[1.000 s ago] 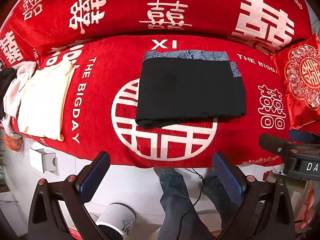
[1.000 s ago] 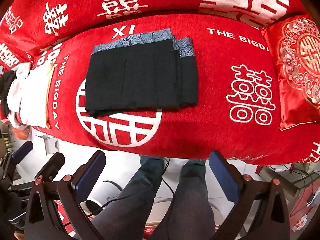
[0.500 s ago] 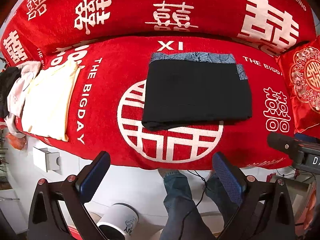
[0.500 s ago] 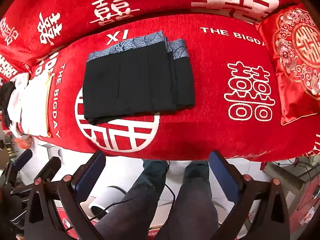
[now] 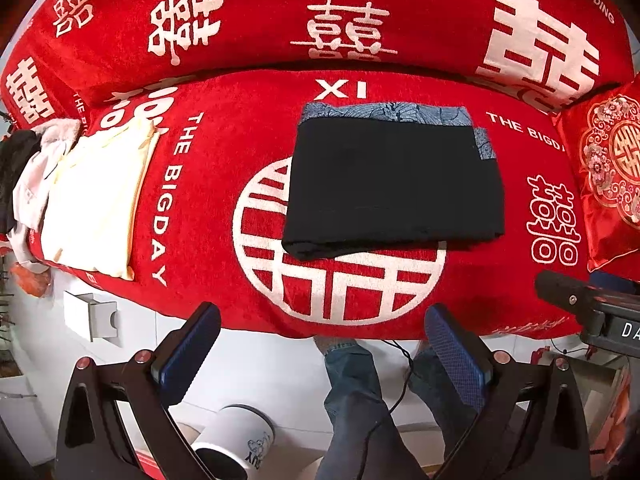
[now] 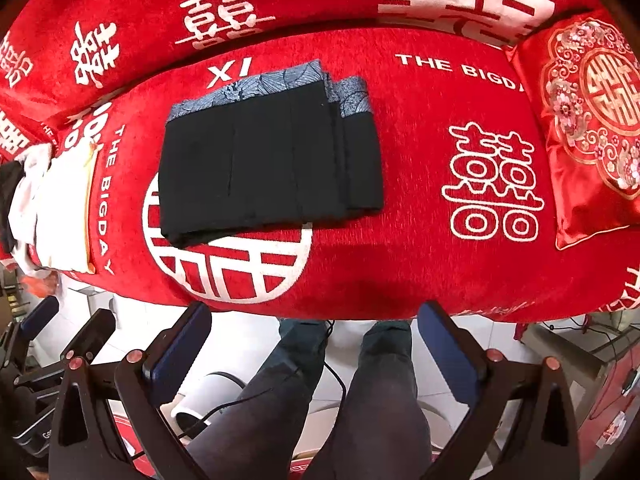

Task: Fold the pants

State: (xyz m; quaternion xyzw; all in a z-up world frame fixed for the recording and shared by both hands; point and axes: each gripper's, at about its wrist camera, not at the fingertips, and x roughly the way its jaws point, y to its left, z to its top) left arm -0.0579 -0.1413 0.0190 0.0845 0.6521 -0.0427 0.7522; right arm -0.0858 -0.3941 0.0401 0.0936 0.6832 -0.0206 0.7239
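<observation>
The black pants (image 5: pixel 392 184) lie folded into a flat rectangle on the red sofa seat, with a blue-grey patterned waistband along the far edge. They also show in the right wrist view (image 6: pixel 268 160). My left gripper (image 5: pixel 320 344) is open and empty, held off the sofa's front edge above the floor. My right gripper (image 6: pixel 316 340) is open and empty too, also short of the front edge. Part of the right gripper's body (image 5: pixel 592 308) shows at the right of the left wrist view.
A cream folded garment (image 5: pixel 96 200) and a pile of white and dark clothes (image 5: pixel 24 176) lie at the seat's left end. A red embroidered cushion (image 6: pixel 588 120) stands at the right. The person's legs (image 6: pixel 332 400), a white cup (image 5: pixel 236 444) and a small white box (image 5: pixel 90 314) are below.
Both grippers have drifted slightly, so the sofa and pants shift a little in view. The pants lie as before and both grippers stay open.
</observation>
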